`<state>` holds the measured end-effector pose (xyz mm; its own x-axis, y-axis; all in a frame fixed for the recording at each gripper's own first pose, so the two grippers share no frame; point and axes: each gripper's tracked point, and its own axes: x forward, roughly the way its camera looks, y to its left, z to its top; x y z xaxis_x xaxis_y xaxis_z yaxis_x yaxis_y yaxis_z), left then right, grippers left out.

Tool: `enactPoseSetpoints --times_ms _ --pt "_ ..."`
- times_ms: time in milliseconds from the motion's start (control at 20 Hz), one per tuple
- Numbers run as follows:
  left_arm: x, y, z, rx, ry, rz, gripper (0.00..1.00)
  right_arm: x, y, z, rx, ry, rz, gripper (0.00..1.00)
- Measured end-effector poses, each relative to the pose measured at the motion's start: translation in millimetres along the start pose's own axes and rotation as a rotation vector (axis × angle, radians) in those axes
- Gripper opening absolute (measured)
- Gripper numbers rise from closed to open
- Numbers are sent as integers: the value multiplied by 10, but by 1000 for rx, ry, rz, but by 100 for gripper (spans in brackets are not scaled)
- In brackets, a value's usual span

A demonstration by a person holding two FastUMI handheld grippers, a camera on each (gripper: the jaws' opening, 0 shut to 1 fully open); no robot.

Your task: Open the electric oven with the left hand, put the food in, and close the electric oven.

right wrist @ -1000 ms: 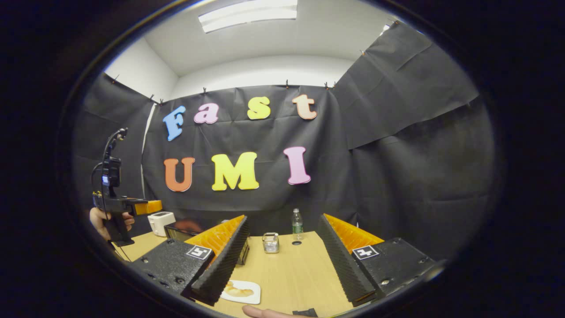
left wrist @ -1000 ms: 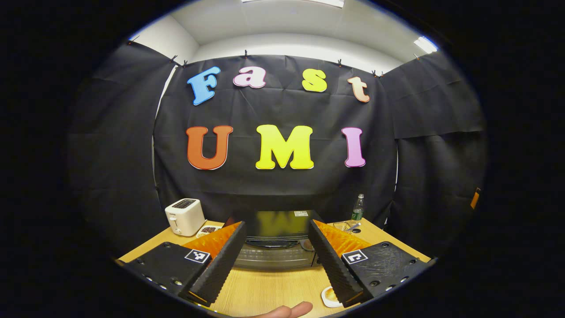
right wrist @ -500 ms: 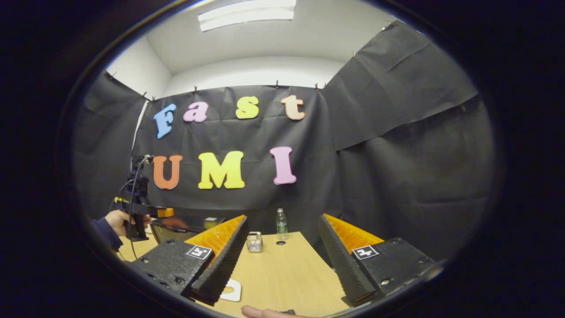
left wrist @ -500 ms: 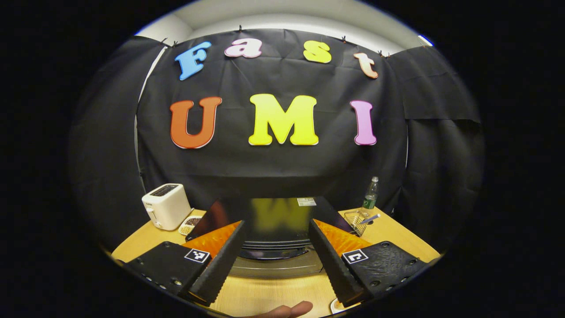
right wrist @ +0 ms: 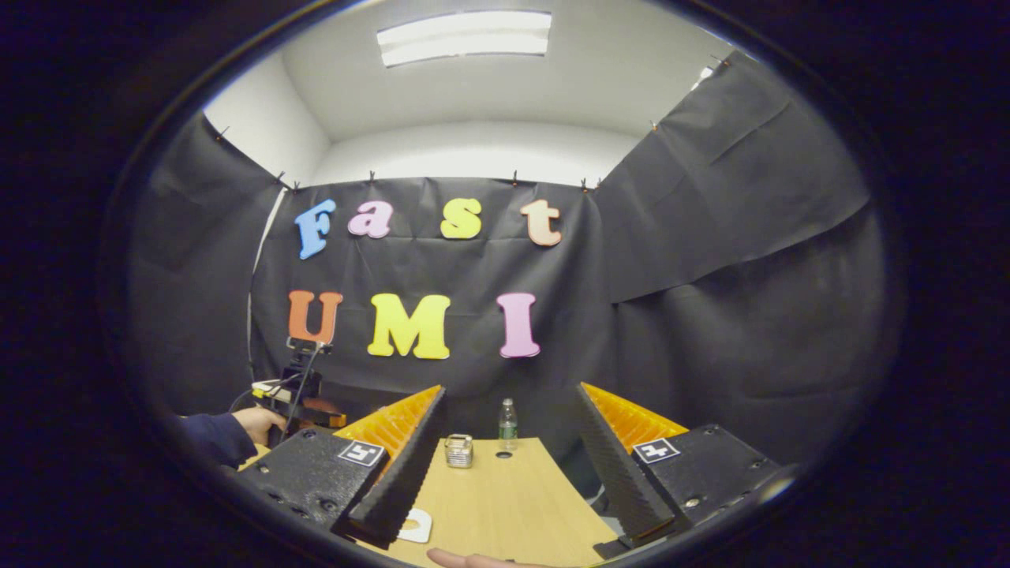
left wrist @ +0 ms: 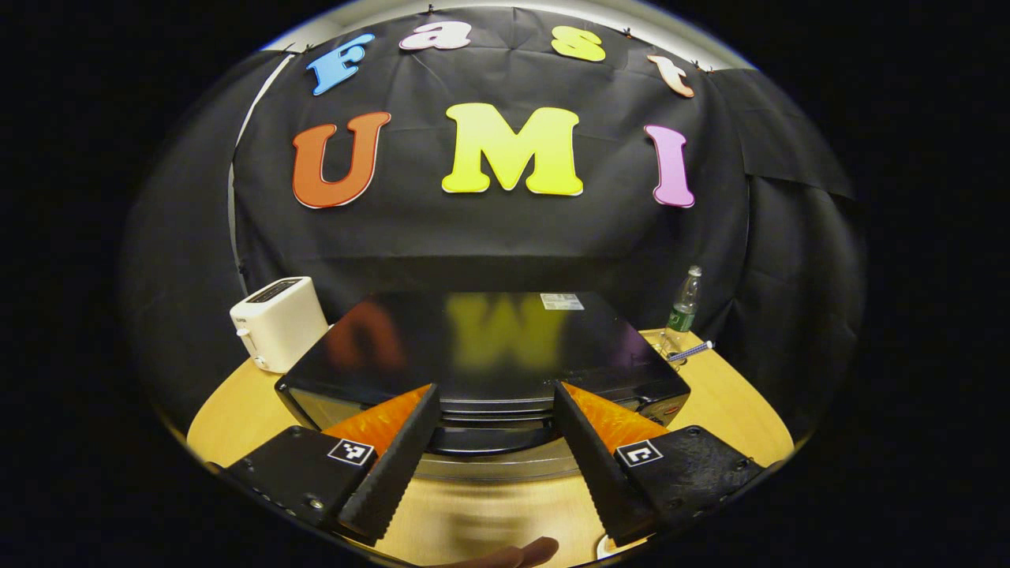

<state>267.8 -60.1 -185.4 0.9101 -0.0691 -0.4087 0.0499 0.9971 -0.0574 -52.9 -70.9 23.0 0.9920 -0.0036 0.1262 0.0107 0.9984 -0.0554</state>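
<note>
Left claw (left wrist: 493, 446) hung spread wide above the electric oven (left wrist: 481, 355); approaching that high, it risked missing the door handle.

Left gripper view: mounted behind the left gripper (left wrist: 493, 442), facing forward and slightly down, close upon the electric oven (left wrist: 481, 355), whose top lies just beyond the fingertips; right gripper view: mounted behind the right gripper (right wrist: 509, 465), facing forward and level, well back over the table (right wrist: 505, 497); shared ground: the table, the bottle (right wrist: 507, 423) ahead-right, the rear cloth wall.
</note>
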Motion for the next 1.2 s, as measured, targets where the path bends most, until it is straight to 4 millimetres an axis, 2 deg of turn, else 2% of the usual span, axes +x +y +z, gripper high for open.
enactPoseSetpoints --times_ms 250,350,400,450,750,1000,1200 --pt "-125 -12 -130 2 57 -12 100 -52 5 32 3 -4 2 96" --pt "-267 -4 -206 -10 76 -3 100 -88 49 26 10 0 9 96" --pt "-356 -7 -237 -8 79 -5 92 -98 68 23 14 3 13 96" --pt "-410 -13 -271 -14 80 -8 99 -115 73 28 16 4 14 96" --pt "-642 -16 -478 -19 12 -5 99 -154 94 65 33 -21 0 96" --pt "-799 -33 -657 -19 -29 21 99 -143 130 -31 77 30 23 96" --pt "-943 -62 -927 -43 5 7 97 -128 153 -145 109 75 31 96"
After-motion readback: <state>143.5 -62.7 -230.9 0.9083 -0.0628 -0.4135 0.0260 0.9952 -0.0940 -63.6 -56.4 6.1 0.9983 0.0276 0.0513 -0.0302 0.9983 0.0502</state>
